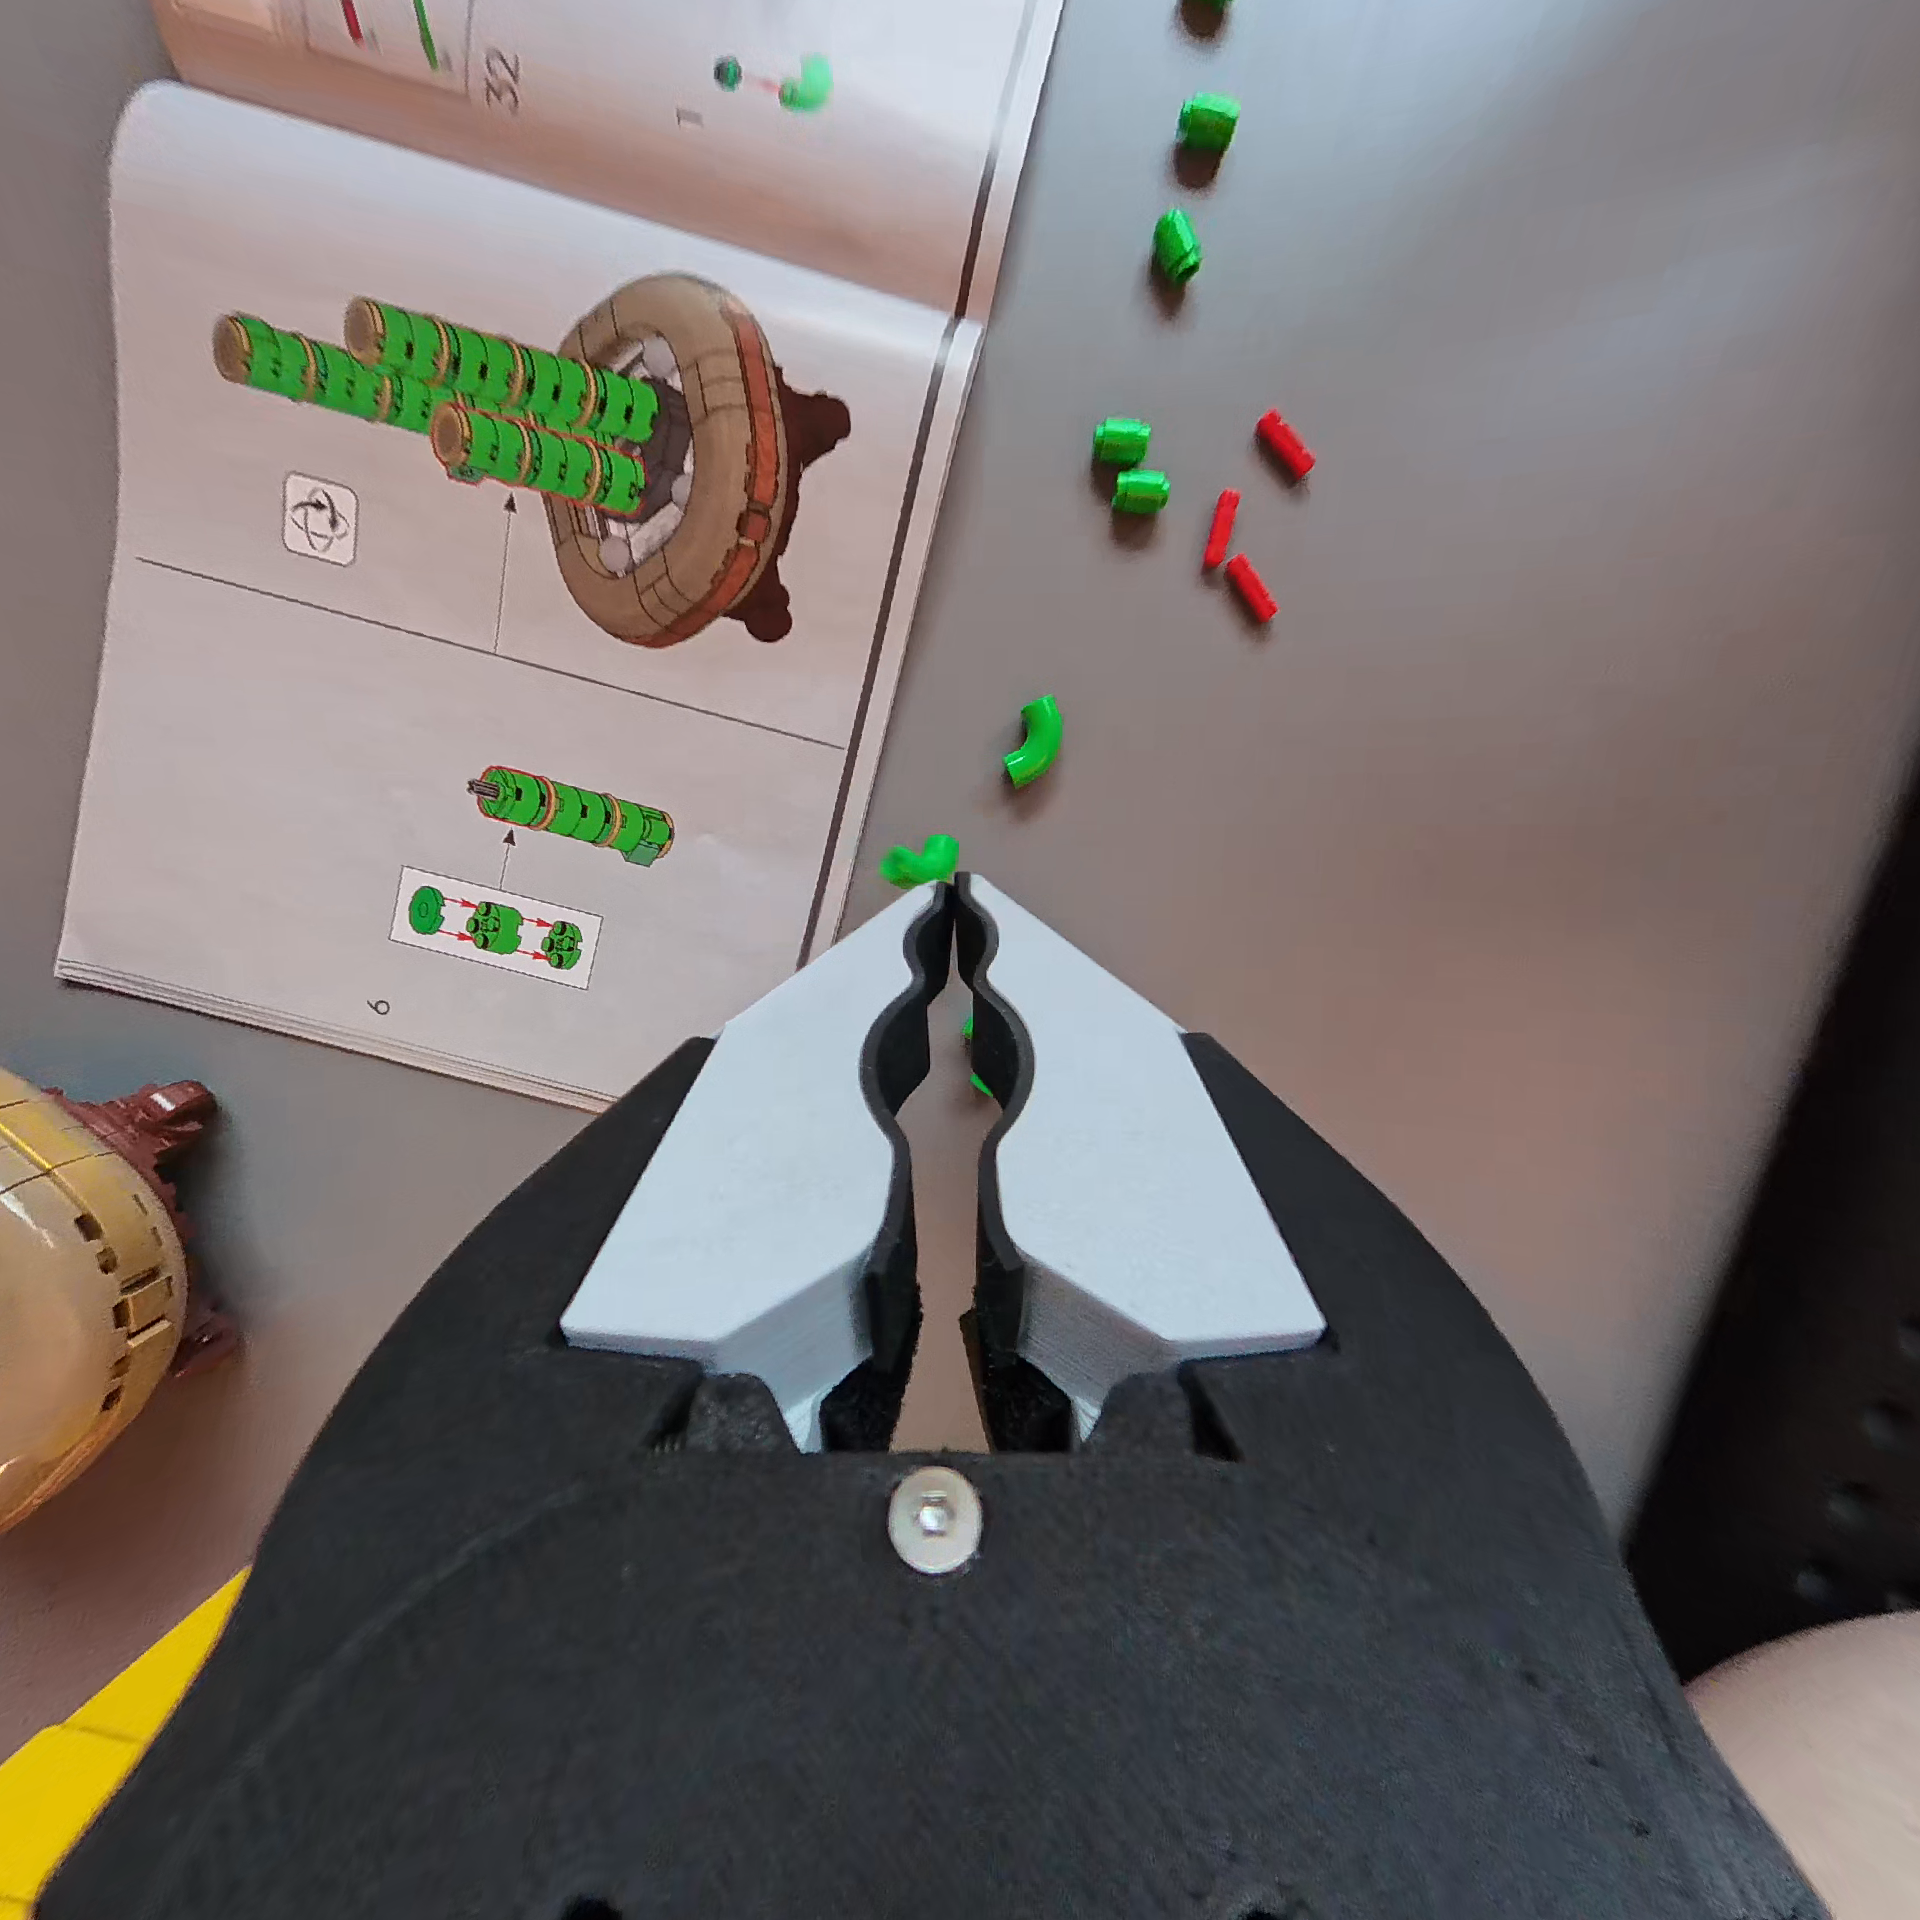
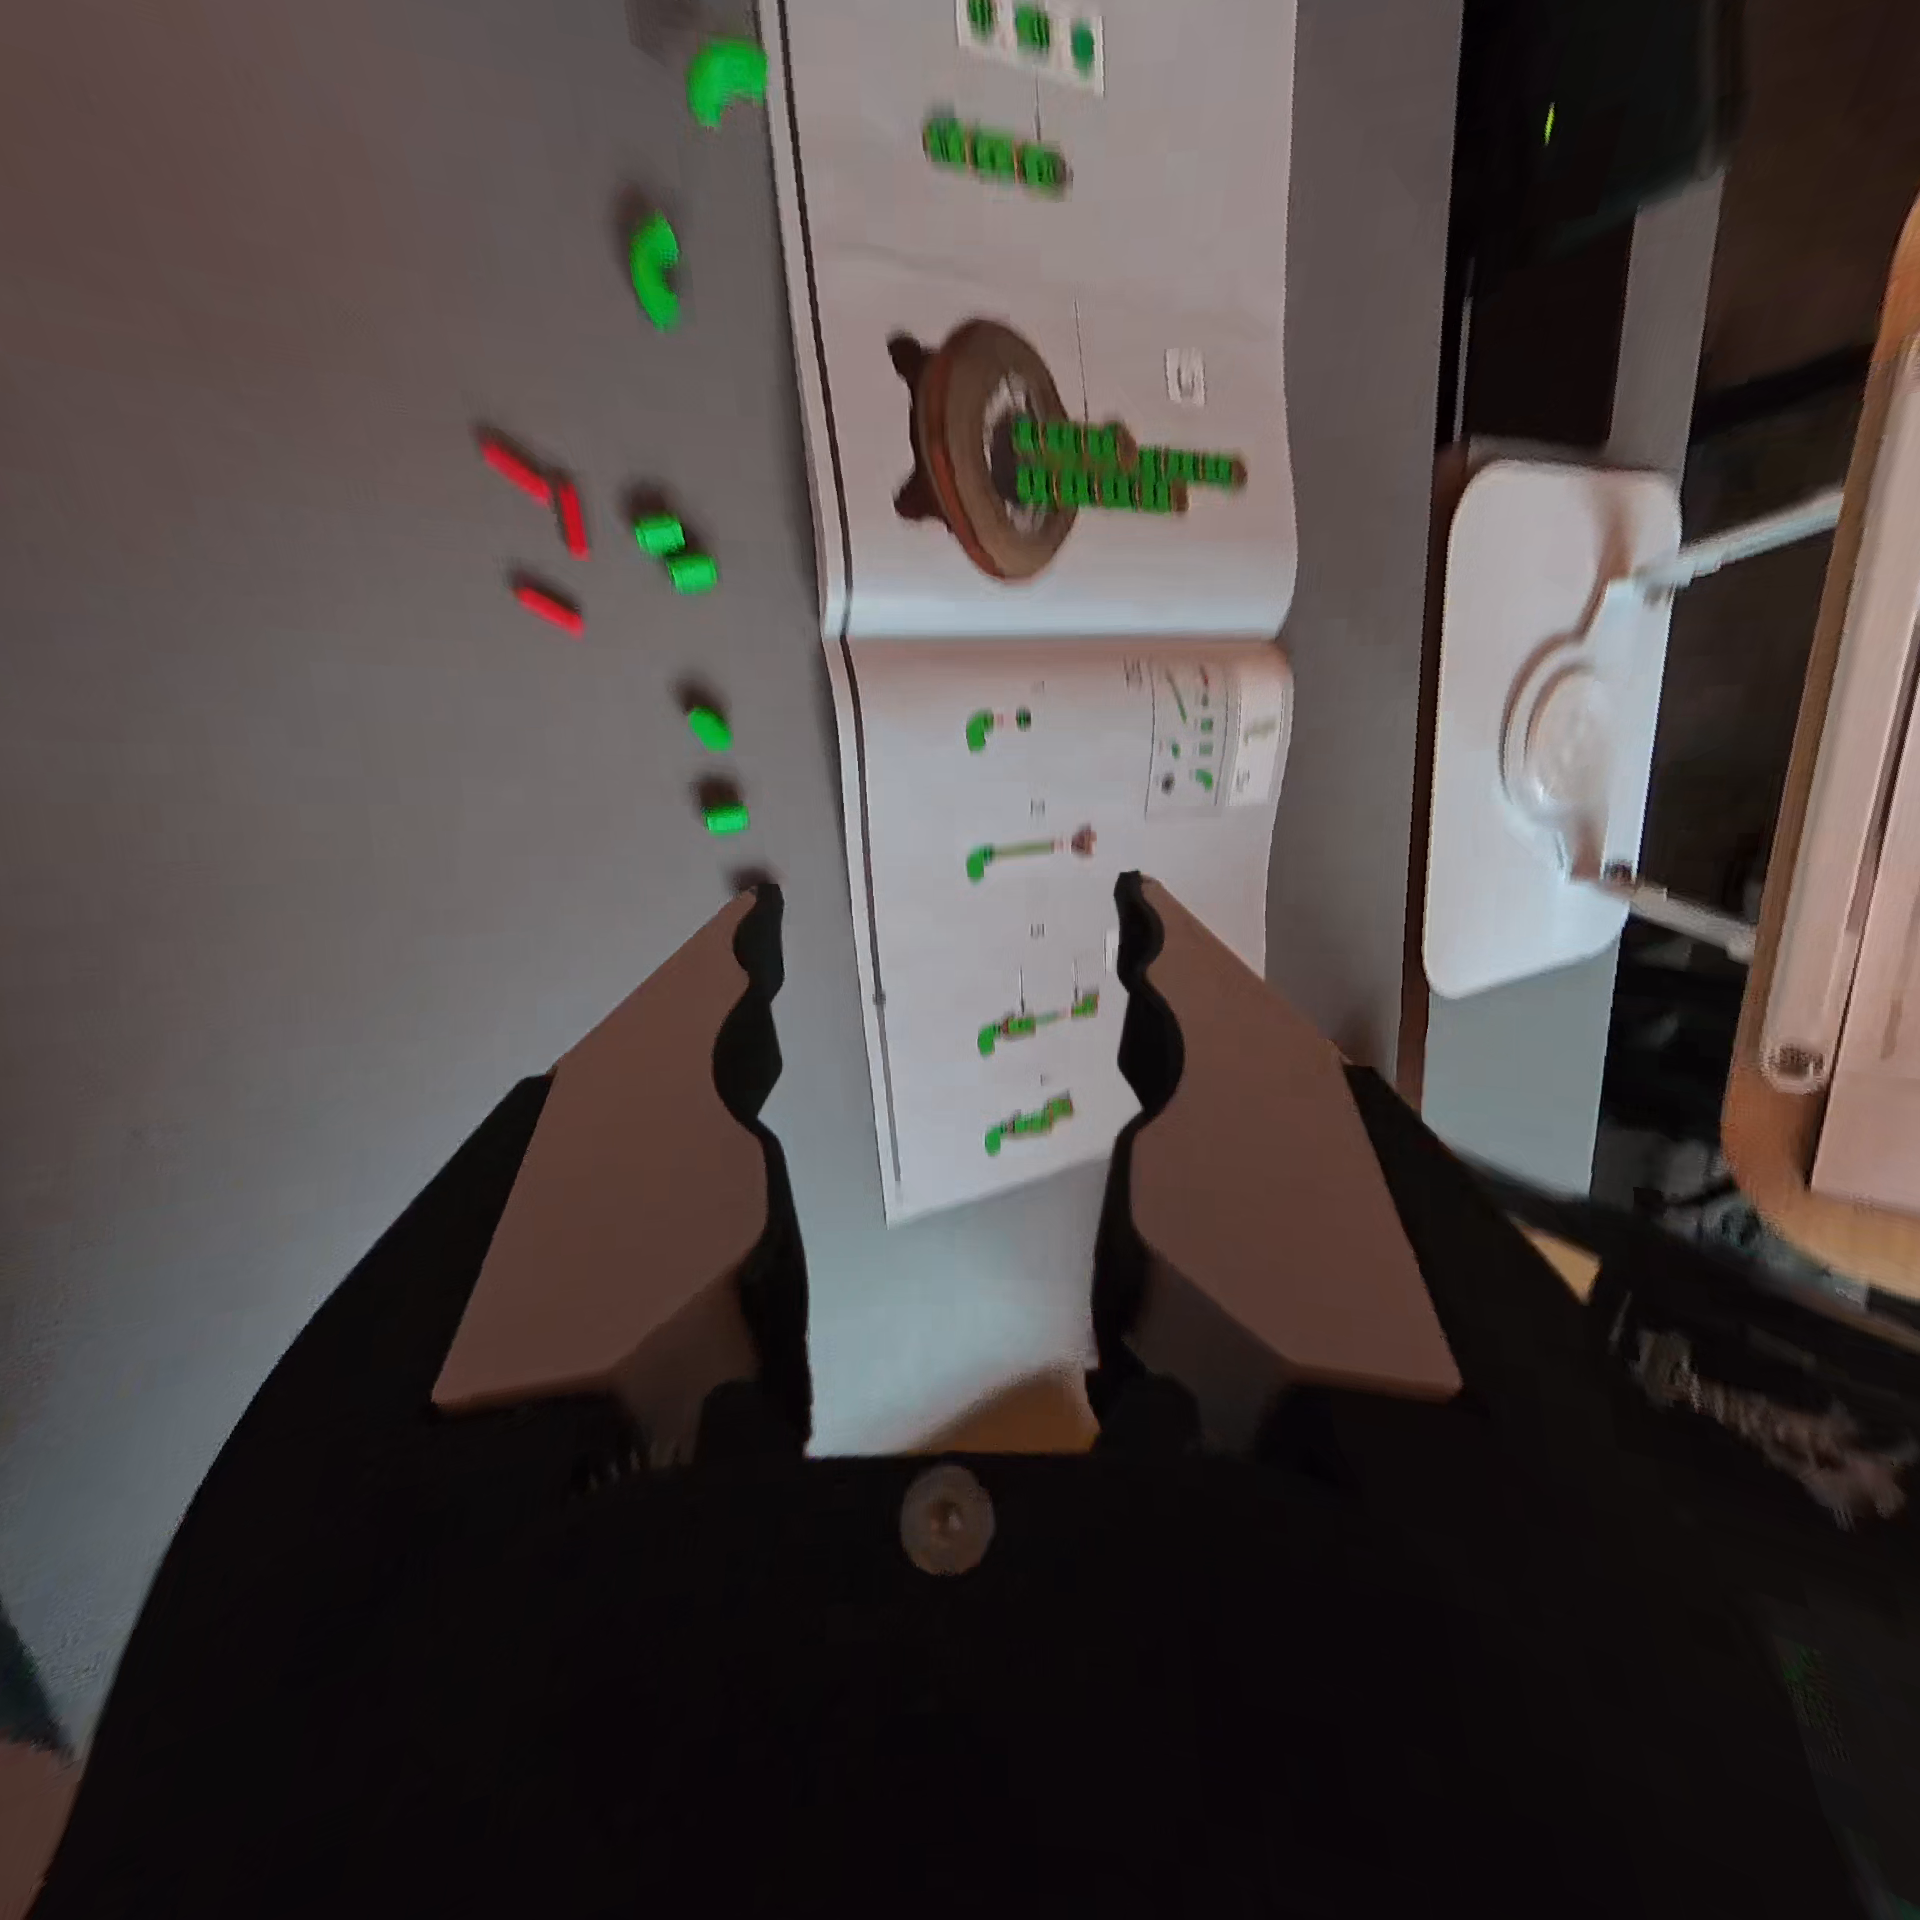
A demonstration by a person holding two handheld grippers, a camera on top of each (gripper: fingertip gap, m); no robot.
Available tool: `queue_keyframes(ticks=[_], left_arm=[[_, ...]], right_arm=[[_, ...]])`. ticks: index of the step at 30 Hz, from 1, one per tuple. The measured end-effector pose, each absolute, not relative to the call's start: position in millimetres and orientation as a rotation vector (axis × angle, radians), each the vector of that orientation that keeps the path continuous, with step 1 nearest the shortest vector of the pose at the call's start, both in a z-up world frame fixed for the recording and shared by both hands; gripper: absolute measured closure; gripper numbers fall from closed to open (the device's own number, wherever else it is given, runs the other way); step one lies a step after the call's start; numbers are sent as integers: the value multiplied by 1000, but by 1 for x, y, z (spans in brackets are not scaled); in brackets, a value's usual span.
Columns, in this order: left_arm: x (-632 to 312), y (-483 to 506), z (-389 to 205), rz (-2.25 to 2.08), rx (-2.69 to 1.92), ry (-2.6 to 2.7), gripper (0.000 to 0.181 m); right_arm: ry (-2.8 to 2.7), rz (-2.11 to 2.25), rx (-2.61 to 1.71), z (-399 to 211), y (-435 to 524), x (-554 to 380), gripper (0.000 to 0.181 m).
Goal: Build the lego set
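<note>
My left gripper [image 1: 954, 885] is shut, its fingertips meeting with nothing seen between them. A green elbow piece [image 1: 920, 860] lies just beyond the tips, to their left, beside the open instruction booklet [image 1: 468, 623]. A second green elbow [image 1: 1034, 740] lies farther on. A bit of green [image 1: 977, 1081] shows through the gap behind the right finger. My right gripper [image 2: 948, 894] is open and empty over the booklet [image 2: 1060, 727]; that view is blurred.
Green round pieces [image 1: 1120, 442] [image 1: 1207, 120] and red pins [image 1: 1285, 445] lie scattered on the grey table [image 1: 1455, 727]. A tan and brown model [image 1: 73, 1299] and a yellow object [image 1: 83, 1756] sit at left. A white device [image 2: 1538, 727] stands right of the booklet. My hands' fingertips stand some 20 cm from each other. To reach the yellow object [image 1: 83, 1756] in a straight line is about 25 cm for my left fingers, about 40 cm for my right.
</note>
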State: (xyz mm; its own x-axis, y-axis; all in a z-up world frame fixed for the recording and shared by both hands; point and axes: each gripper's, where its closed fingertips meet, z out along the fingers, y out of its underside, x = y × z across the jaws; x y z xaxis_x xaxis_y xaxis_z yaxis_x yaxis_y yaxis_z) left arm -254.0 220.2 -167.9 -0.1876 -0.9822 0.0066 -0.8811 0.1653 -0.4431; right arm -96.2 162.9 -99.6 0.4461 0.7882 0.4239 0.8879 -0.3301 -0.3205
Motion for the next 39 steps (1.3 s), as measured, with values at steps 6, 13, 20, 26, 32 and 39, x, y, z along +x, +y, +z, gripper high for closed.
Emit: queue_keyframes(ticks=[6,13,20,26,32,39], left_arm=[[-271,232,-169,-414,-1826,2150,181],[-289,227,-180,-366,-1863,2234,176],[-281,225,-187,-379,-1865,2247,165],[-274,220,-199,-375,-1798,2310,158],[-274,224,-206,-380,-1815,2301,168],[-274,222,-206,-385,-1782,2323,181]], right_arm=[[-1486,-56,-2012,-115,182,-165,123],[-1509,-81,-1982,-120,187,-171,123],[-1517,-78,-1994,-122,184,-168,123],[-1549,-70,-1994,-127,182,-173,123],[-1554,-62,-1996,-129,181,-174,123],[-1566,-27,-1979,-133,181,-183,123]])
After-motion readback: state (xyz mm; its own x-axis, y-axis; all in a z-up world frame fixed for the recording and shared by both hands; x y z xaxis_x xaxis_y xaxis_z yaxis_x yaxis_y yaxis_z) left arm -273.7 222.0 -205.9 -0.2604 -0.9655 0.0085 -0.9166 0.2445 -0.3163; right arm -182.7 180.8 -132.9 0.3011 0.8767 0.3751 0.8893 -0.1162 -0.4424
